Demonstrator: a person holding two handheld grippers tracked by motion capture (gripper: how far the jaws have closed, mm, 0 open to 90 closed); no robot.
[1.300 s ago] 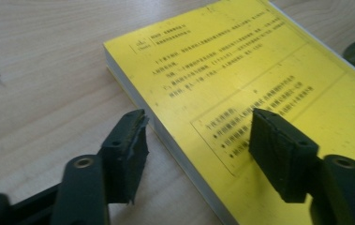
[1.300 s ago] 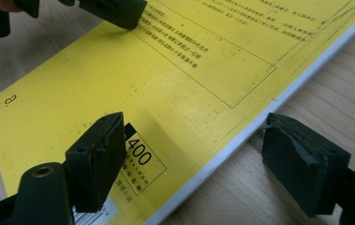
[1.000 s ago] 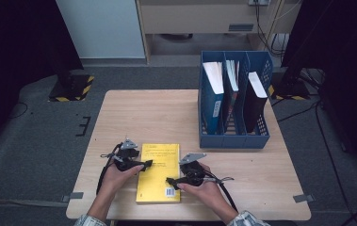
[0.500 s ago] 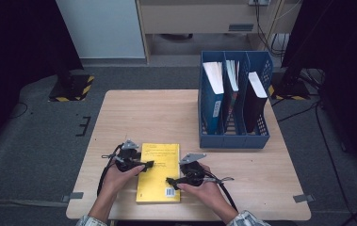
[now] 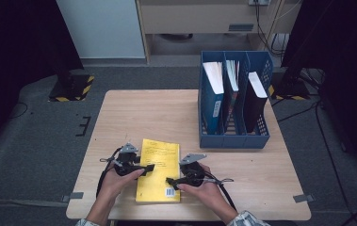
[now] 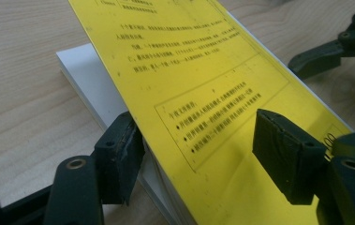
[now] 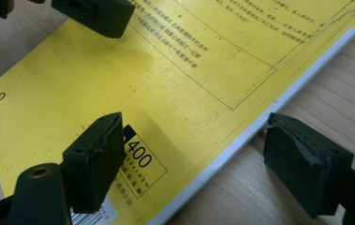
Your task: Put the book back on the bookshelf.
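The left gripper (image 6: pixel 198 164) straddles the left edge of the yellow book (image 5: pixel 159 169): one black pad sits against the white page block under the cover, the other hangs above the yellow back cover without touching it. Its jaws have just been closing with that edge between them, but they do not yet pinch it. In the high view this gripper (image 5: pixel 149 166) lies at the book's left side, held by the person's left hand (image 5: pixel 119 179).

The right gripper (image 7: pixel 198 164) has its jaws apart over the book's other long edge, near the barcode corner: one pad hovers over the cover beside the printed price box, the other hovers over the wooden table (image 5: pixel 133 113) just outside the white page edge. From above, this gripper (image 5: pixel 170 181) sits at the book's lower right, in the right hand (image 5: pixel 204 188).

The book lies flat, back cover up, at the near middle of the table. A blue file rack (image 5: pixel 235 139) holding upright books stands well apart at the far right.
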